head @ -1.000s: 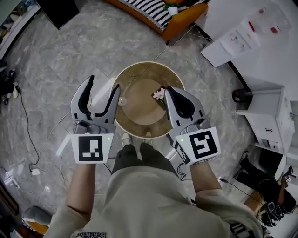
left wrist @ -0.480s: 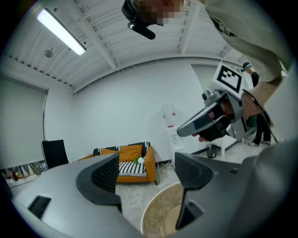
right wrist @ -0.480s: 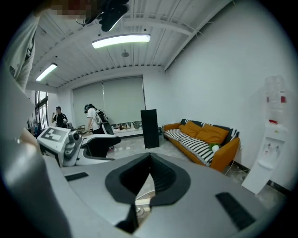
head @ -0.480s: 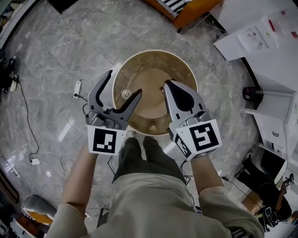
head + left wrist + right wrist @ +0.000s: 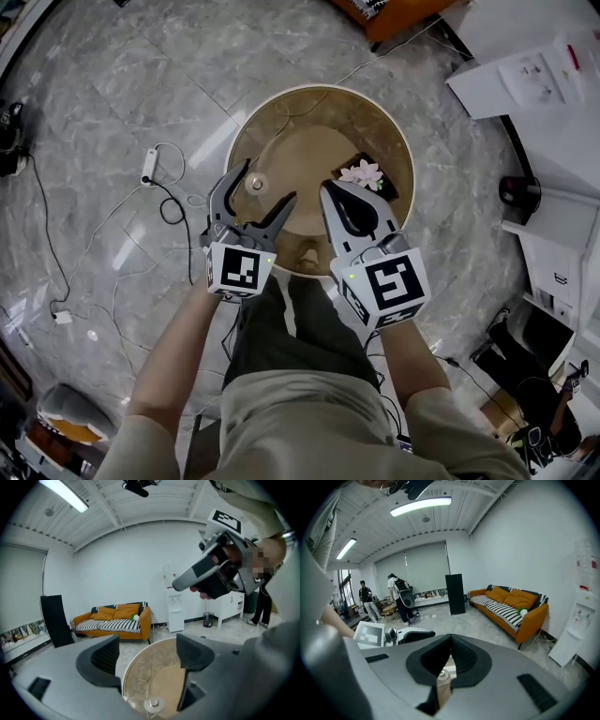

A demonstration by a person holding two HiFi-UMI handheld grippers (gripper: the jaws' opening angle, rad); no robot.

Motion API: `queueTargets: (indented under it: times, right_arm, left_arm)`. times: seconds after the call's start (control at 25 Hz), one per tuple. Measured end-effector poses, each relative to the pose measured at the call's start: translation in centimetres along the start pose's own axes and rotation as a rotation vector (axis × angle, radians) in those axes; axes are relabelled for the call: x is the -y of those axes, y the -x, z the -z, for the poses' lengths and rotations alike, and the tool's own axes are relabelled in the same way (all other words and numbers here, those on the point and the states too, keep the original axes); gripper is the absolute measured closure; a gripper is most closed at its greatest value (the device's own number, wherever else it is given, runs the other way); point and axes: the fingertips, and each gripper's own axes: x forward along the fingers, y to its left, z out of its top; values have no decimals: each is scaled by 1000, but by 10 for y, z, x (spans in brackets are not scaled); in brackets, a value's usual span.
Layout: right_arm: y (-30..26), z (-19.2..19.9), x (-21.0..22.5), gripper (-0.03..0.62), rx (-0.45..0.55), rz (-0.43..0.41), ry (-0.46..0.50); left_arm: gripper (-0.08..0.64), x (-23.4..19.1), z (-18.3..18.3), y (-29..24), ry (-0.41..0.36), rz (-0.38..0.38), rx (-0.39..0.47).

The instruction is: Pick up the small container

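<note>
Grey marble floor [image 5: 122, 84], a white plug strip [image 5: 150, 166] lying on it. A round tan table [image 5: 375, 122] is standing right in front of the person, and both grippers are hovering over its near edge.

Left gripper [image 5: 269, 182]: the jaws have just been opening and are standing wide apart, gripping nothing. The small container [image 5: 255, 184], round and pale-topped, is sitting on the table's left part, showing in the gap between them, untouched.

Right gripper [image 5: 327, 192]: jaw tips pressing together, nothing held. Beyond it a pink-and-white flower [image 5: 363, 173] is lying toward the table's right.

Farther off, a white desk [image 5: 534, 56] is carrying papers, print too small to read. An orange sofa [image 5: 112, 619] is standing against the white wall, a water dispenser [image 5: 176, 607] beside it.
</note>
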Motion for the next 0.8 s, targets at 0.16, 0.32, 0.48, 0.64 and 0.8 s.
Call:
queueTargets:
  times: [0.16,0.32,0.48,0.64,0.8]
  right_arm:
    - [-19,34,-10,597,-37,-22,-3]
    - [-39,61,-14,597,-62,-45,29]
    - [-60,89,-14,597,-74,-52,23]
    - [-82,119,-17,597,-95,-82,28]
    - [-97,153,-20,597,-134,-115,55]
  left_arm:
    - [199,-8,51,-15,73,-56,-34]
    - [199,-21,93,-34,113,-78,-42]
    - [195,-10,145,-53,107,-51,-89]
    - [189,5,187,-72,116,-21,-131]
    - [189,17,220,-85,139,0,-153]
